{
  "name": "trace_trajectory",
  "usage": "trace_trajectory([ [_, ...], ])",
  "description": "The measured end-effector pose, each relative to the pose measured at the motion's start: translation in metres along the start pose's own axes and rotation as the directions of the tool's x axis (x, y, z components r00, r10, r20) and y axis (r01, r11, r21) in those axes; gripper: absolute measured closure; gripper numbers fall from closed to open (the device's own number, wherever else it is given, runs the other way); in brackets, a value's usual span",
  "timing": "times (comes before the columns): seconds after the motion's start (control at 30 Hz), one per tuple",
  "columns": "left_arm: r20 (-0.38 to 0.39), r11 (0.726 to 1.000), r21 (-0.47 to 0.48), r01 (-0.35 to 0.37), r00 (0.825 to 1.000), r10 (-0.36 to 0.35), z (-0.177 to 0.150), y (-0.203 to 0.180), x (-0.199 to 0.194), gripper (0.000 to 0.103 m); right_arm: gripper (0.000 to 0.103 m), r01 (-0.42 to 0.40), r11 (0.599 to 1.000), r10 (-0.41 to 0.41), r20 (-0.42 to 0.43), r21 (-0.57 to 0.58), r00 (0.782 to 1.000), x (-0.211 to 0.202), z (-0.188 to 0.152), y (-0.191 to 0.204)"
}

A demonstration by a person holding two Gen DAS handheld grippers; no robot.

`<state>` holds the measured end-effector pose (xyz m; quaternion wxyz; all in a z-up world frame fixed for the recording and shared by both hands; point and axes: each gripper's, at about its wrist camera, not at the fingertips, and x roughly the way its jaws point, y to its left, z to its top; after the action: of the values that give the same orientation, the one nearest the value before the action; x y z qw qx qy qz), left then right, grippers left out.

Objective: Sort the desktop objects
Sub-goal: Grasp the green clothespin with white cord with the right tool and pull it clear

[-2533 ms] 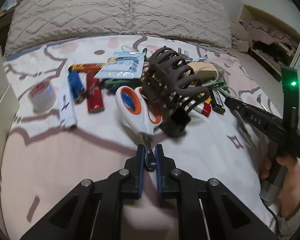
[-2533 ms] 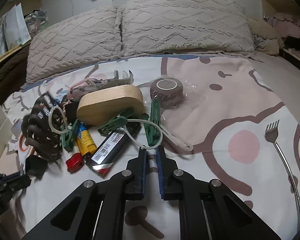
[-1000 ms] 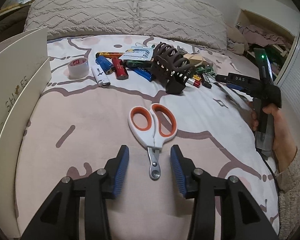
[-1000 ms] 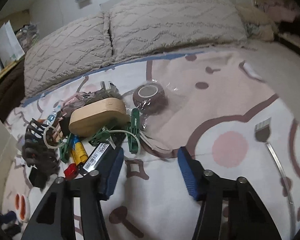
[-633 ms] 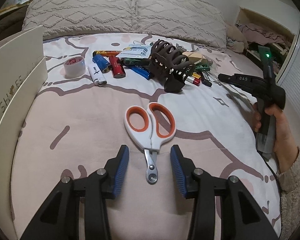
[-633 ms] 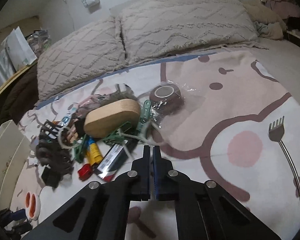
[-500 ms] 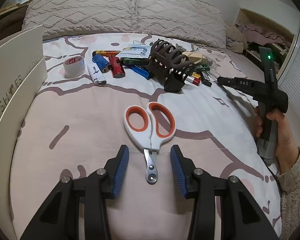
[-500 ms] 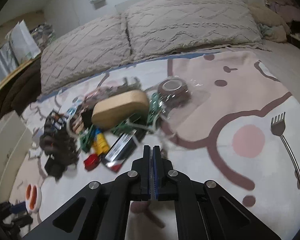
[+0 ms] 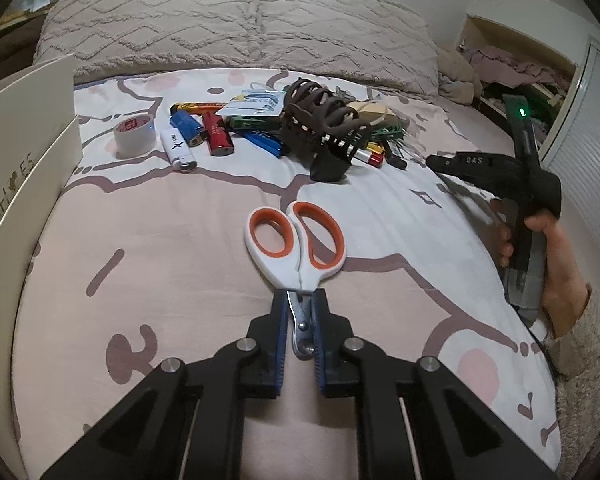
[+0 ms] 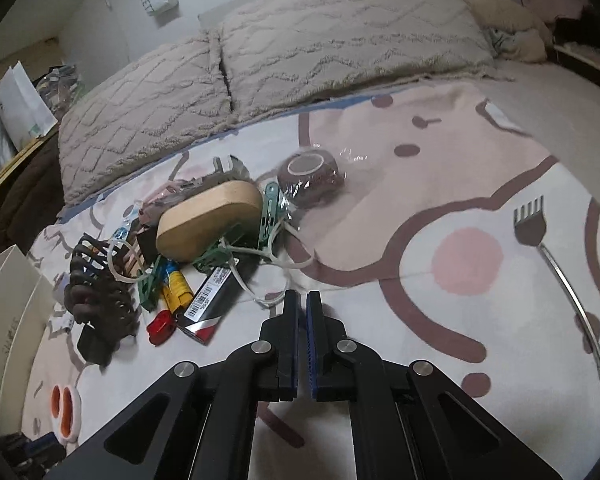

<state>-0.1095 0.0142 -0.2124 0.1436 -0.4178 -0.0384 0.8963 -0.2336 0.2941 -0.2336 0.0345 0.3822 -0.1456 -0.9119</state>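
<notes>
White scissors with orange handle loops (image 9: 296,240) lie on the pink patterned bedsheet (image 9: 160,240), handles pointing away. My left gripper (image 9: 300,312) is closing, and its blue pads press on the steel blades from both sides. My right gripper (image 10: 302,306) is shut with nothing between its pads, hovering just in front of a pile of small objects. A white cord loop (image 10: 276,260) lies just beyond its tips. The scissors (image 10: 66,412) also show at the lower left of the right wrist view.
The pile holds a brown hair claw (image 9: 320,120), a wooden case (image 10: 208,224), lighters (image 9: 218,136), green pegs and a wrapped brown roll (image 10: 310,172). A tape roll (image 9: 134,136) and white box (image 9: 16,184) sit left. A metal fork-shaped tool (image 10: 530,224) lies right. Pillows line the back.
The left jaws have closed onto the scissors' blades, which lay loose between them before. The right jaws went from wide open to shut, with nothing between them.
</notes>
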Motion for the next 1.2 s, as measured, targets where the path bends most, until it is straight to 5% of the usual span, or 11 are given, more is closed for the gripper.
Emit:
trace_trajectory([
  [0.13,-0.002,1.000,-0.006,0.006,1.000,-0.006,0.000,0.000,0.001,0.091,0.099,0.006,0.999,-0.006,-0.002,-0.032,1.000,-0.001,0.000,0.007],
  [0.2,-0.002,1.000,-0.007,0.009,1.000,-0.009,0.000,-0.001,0.001,0.091,0.074,0.016,0.999,-0.016,-0.002,-0.046,1.000,-0.002,0.000,0.010],
  [0.23,-0.002,1.000,-0.007,0.008,1.000,-0.008,0.000,-0.001,0.001,0.091,0.036,0.019,0.998,-0.020,0.000,-0.055,1.000,-0.002,0.000,0.011],
  [0.27,-0.002,1.000,-0.007,0.008,1.000,-0.008,0.000,-0.001,0.001,0.091,0.020,0.021,0.998,-0.021,0.002,-0.066,1.000,-0.003,0.000,0.014],
  [0.5,-0.004,1.000,-0.005,0.004,1.000,-0.004,-0.001,-0.001,0.001,0.091,0.022,0.055,0.993,-0.059,-0.032,-0.107,0.998,0.011,0.005,0.019],
  [0.57,-0.006,1.000,-0.004,0.002,1.000,-0.002,-0.001,-0.001,0.001,0.091,0.030,0.057,0.994,-0.061,-0.034,-0.093,0.998,0.016,0.009,0.016],
  [0.8,-0.012,1.000,-0.003,0.002,1.000,-0.002,0.000,-0.001,0.003,0.091,0.034,-0.002,0.996,-0.003,-0.052,-0.086,0.999,0.028,0.018,0.014],
  [0.97,-0.014,1.000,-0.006,0.004,1.000,-0.005,0.000,0.001,0.004,0.091,0.067,-0.052,0.991,0.047,-0.040,-0.125,0.998,0.024,0.014,0.023],
  [1.2,-0.014,1.000,-0.011,0.011,1.000,-0.011,0.000,0.002,0.004,0.091,0.082,-0.036,0.984,0.035,-0.011,-0.174,0.999,0.015,0.004,0.035],
])
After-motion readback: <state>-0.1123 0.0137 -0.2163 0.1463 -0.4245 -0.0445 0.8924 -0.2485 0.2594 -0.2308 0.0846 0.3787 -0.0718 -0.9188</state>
